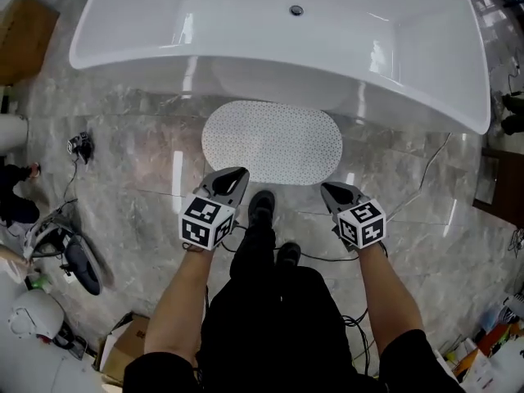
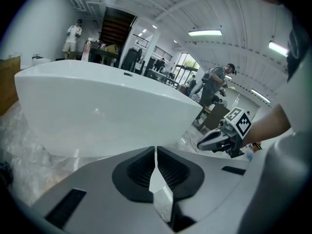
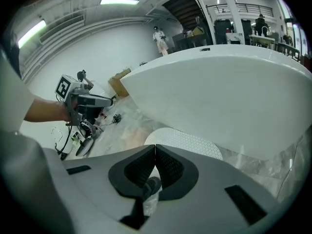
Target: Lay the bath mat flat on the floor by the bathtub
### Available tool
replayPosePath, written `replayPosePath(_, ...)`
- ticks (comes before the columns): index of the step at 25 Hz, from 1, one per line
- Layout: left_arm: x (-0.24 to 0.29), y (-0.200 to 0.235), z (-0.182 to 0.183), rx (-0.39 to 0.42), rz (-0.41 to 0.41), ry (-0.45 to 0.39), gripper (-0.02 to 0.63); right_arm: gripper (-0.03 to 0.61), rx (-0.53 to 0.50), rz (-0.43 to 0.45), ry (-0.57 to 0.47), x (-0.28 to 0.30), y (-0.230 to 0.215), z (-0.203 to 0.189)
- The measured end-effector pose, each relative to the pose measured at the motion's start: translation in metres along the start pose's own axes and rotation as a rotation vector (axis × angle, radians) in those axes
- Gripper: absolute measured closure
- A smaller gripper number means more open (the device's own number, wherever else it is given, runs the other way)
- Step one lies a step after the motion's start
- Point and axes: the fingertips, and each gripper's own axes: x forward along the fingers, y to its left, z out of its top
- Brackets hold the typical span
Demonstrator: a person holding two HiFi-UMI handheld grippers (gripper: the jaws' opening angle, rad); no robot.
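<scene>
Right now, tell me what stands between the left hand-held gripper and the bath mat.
Nothing visible does. The left hand-held gripper, shut and empty, hovers by the near edge of the bath mat, which lies flat beside the bathtub.

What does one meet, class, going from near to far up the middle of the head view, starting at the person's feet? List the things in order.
nearer black shoe → farther black shoe → white dotted oval bath mat → white bathtub
</scene>
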Motion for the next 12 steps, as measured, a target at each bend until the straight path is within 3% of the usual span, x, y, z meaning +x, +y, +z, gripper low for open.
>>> replayPosePath(12, -0.082, -0.016, 0.13, 0.05, 0.058, -0.055, 0.592, 0.561, -0.01, 0.005, -0.058, -0.089, 0.043, 0.115)
